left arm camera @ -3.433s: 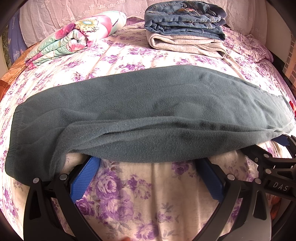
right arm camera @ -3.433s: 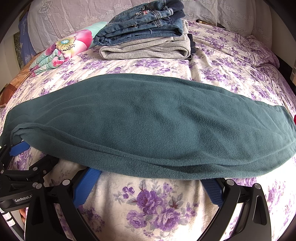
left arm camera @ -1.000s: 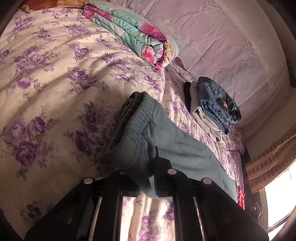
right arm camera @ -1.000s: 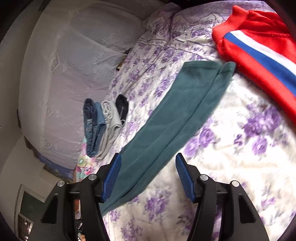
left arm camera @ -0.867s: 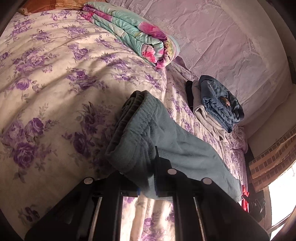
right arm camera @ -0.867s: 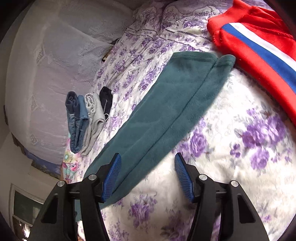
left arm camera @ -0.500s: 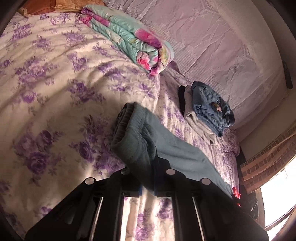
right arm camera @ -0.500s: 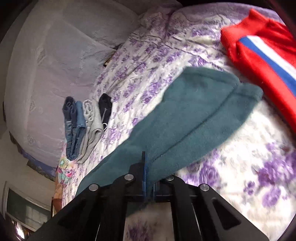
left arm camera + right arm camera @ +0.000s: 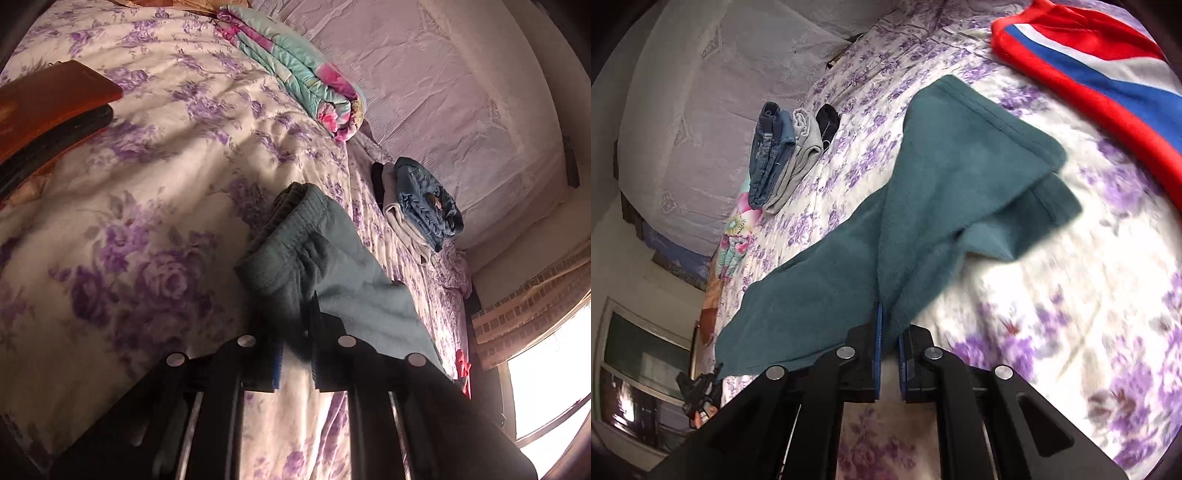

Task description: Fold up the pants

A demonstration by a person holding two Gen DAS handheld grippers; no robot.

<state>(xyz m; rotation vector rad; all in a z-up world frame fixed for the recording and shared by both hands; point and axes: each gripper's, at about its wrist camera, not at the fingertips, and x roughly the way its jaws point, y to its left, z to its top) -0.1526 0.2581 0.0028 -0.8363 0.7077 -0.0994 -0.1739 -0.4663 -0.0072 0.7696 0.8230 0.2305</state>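
Observation:
The teal fleece pants (image 9: 923, 192) lie lengthwise on the floral bedspread (image 9: 1071, 295), folded leg on leg. My left gripper (image 9: 295, 332) is shut on the waistband end (image 9: 295, 236), which bunches up above the bed. My right gripper (image 9: 888, 321) is shut on the near edge of the legs, a short way from the cuffs (image 9: 1045, 177), and lifts that fabric off the bed. The left gripper also shows small at the far end in the right wrist view (image 9: 698, 387).
A stack of folded jeans and grey pants (image 9: 417, 203) sits near the headboard, also seen in the right wrist view (image 9: 783, 151). A folded floral quilt (image 9: 295, 70) lies beside it. A red, white and blue garment (image 9: 1089, 62) lies past the cuffs. A brown board (image 9: 48, 107) lies at left.
My right gripper closed on the leg fabric near the cuffs and raised it, wrinkling the cuff end. My left gripper kept its hold on the waistband and lifted and shifted a little.

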